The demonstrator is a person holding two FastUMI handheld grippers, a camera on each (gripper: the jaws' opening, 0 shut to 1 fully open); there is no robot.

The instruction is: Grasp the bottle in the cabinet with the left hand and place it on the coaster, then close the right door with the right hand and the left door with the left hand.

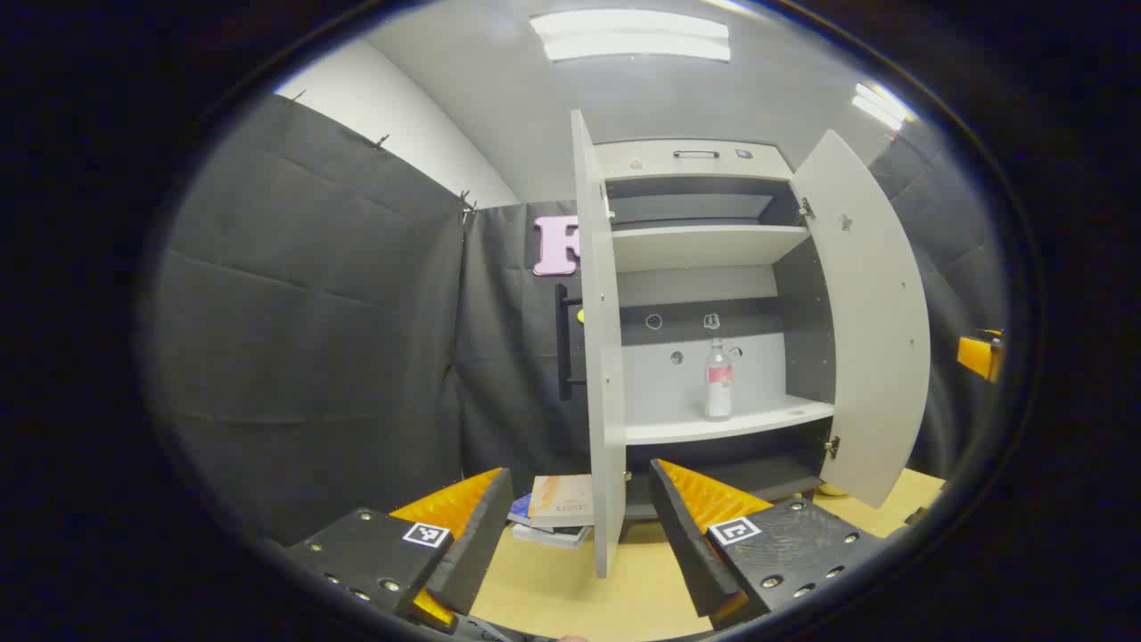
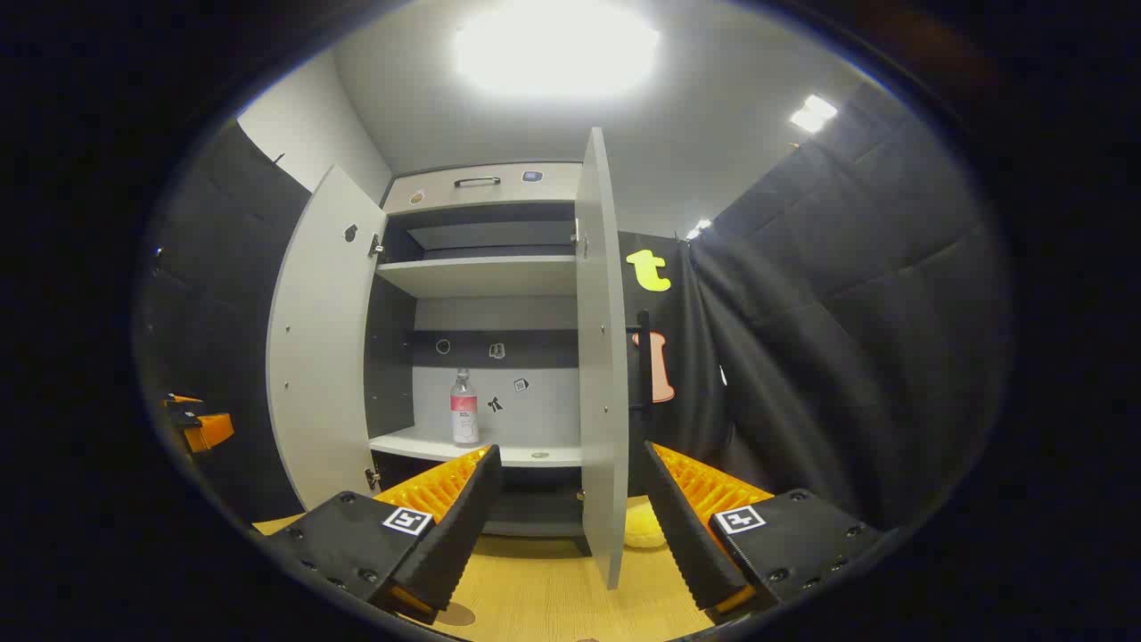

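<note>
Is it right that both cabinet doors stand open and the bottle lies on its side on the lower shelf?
Not quite. Both doors do stand open, but the bottle stands upright on the lower shelf, cap at the top. The left gripper view shows it between the left door and the right door; the right gripper view shows the bottle upright too.

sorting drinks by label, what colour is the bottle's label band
Pink-red over white on the clear bottle, clearest in the left gripper view.
</note>
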